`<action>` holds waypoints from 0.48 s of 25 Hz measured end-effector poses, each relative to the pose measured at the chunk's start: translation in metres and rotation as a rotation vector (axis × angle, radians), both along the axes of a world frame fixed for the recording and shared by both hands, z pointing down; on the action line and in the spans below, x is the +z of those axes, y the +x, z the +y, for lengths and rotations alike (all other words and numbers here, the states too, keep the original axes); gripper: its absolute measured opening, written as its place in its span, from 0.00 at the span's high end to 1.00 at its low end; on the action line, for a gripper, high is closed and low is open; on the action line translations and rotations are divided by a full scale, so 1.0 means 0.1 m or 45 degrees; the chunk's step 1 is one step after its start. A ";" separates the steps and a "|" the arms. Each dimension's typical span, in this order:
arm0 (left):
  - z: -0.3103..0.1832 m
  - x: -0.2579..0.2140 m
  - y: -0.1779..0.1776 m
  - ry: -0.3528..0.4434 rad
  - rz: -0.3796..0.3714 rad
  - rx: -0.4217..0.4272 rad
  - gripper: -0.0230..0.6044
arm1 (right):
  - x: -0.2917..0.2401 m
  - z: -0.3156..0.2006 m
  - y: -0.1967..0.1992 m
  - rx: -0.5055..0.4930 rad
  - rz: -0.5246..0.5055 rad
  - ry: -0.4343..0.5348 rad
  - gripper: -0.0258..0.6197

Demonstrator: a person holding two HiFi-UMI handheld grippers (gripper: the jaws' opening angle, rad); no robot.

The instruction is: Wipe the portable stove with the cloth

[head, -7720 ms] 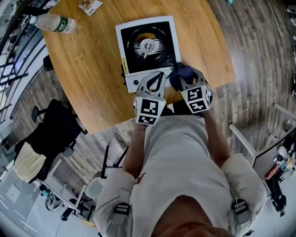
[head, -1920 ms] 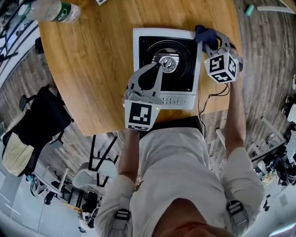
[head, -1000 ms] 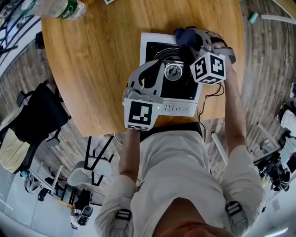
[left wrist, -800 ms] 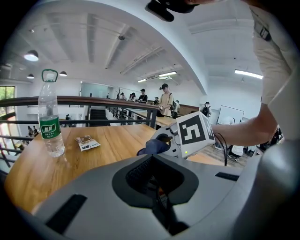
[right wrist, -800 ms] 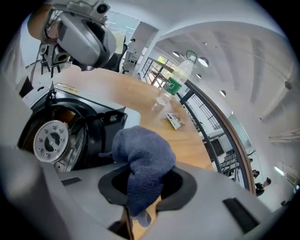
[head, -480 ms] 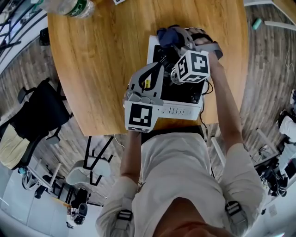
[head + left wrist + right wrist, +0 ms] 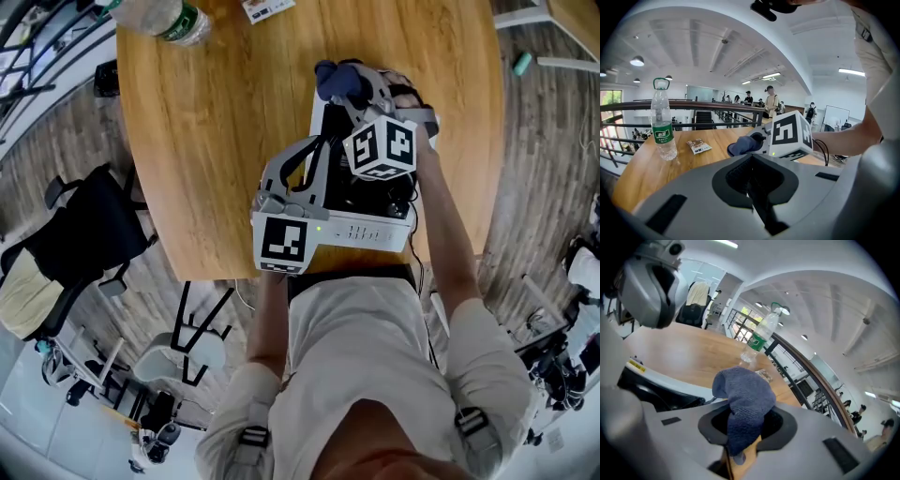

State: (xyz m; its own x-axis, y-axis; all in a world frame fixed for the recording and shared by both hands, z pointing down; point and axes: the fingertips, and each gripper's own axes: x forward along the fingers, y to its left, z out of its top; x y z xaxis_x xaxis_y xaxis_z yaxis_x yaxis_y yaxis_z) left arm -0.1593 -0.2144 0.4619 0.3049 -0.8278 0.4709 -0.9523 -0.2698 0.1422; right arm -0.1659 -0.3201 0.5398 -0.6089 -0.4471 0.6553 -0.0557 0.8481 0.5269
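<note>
Right gripper: jaws clamped on the blue cloth. The cloth bunches out ahead of the jaws in a rounded wad, with a short tail hanging down between them.

Left gripper: jaws pressed together, nothing between them.

Head view: both grippers are over the portable stove and point away from the person. The left one is over the stove's left side. The right one is just beside it to the right and reaches further out. Its marker cube sits level with the left gripper's tips. The wad of cloth is at the stove's far left corner, ahead of and slightly right of the left gripper's tips. Can't tell whether the cloth is touching the stove surface. The stove's white control panel is on the near side, behind both sets of jaws.

Right gripper view: the stove's white rim and black top run below and left of the jaws. The left gripper's body is high on the left.

Also on the wooden table: a water bottle with a green label, well ahead and left of both grippers, and a small packet lying flat ahead of the left gripper, between the bottle and the cloth.
</note>
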 end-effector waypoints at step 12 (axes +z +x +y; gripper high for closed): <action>0.09 -0.52 -0.03 0.125 -0.016 -0.014 0.93 | -1.19 0.18 0.49 0.294 -0.426 -0.039 0.79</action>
State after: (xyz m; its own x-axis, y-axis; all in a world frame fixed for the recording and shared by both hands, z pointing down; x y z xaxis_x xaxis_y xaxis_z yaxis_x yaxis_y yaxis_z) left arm -0.1627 -0.2050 0.4103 0.2902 -0.8735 0.3908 -0.9568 -0.2715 0.1036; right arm -0.1171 -0.3017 0.4211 -0.6769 -0.5802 0.4530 -0.4107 0.8084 0.4217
